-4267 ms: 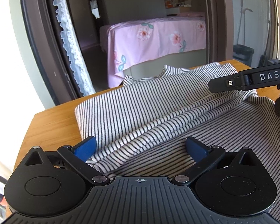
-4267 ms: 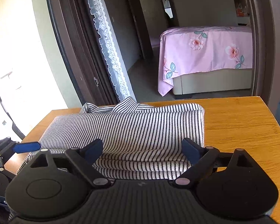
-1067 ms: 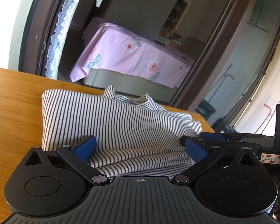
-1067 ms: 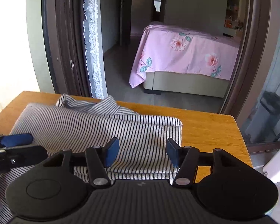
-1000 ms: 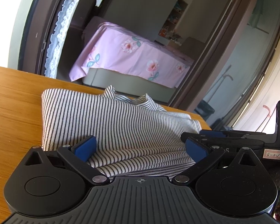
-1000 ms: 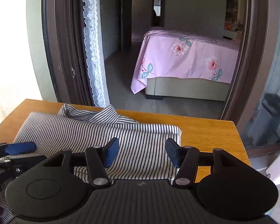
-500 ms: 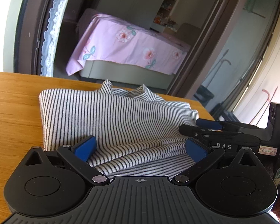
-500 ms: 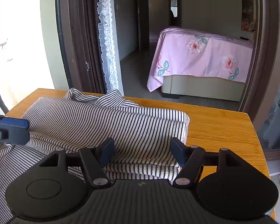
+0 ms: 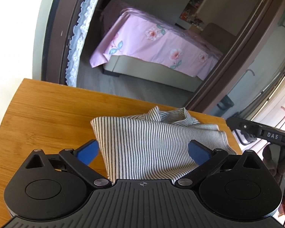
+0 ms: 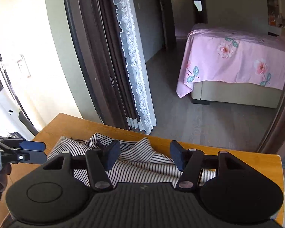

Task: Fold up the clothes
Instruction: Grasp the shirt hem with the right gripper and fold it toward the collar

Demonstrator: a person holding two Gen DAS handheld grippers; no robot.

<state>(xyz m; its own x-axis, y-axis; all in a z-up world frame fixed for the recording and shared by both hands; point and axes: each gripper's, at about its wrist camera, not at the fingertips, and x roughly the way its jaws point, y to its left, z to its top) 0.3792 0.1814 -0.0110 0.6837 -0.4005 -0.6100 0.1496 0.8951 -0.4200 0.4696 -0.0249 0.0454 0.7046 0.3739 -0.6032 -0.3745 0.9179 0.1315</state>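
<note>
A black-and-white striped shirt (image 9: pixel 153 142) lies folded on the wooden table (image 9: pixel 47 114), collar at the far edge. My left gripper (image 9: pixel 142 152) hovers above its near part, open wide, blue pads clear of the cloth on both sides. In the right wrist view the shirt's collar (image 10: pixel 142 152) shows between the fingers of my right gripper (image 10: pixel 144 155), whose jaws are closing, but the pads do not press on it. Each gripper shows in the other's view: the right gripper (image 9: pixel 256 131) at the table's right edge, the left gripper (image 10: pixel 26 152) at the left.
The table's far edge (image 10: pixel 218 148) lies just past the collar. Beyond it a dark door frame and a lace curtain (image 10: pixel 134 76) open onto a room with a pink flowered bed (image 10: pixel 237 60). Bare wood (image 9: pixel 38 104) lies left of the shirt.
The left gripper has drawn back and up, so the shirt looks smaller and farther. The right gripper has moved forward over the shirt to the collar, and its jaws stand narrower.
</note>
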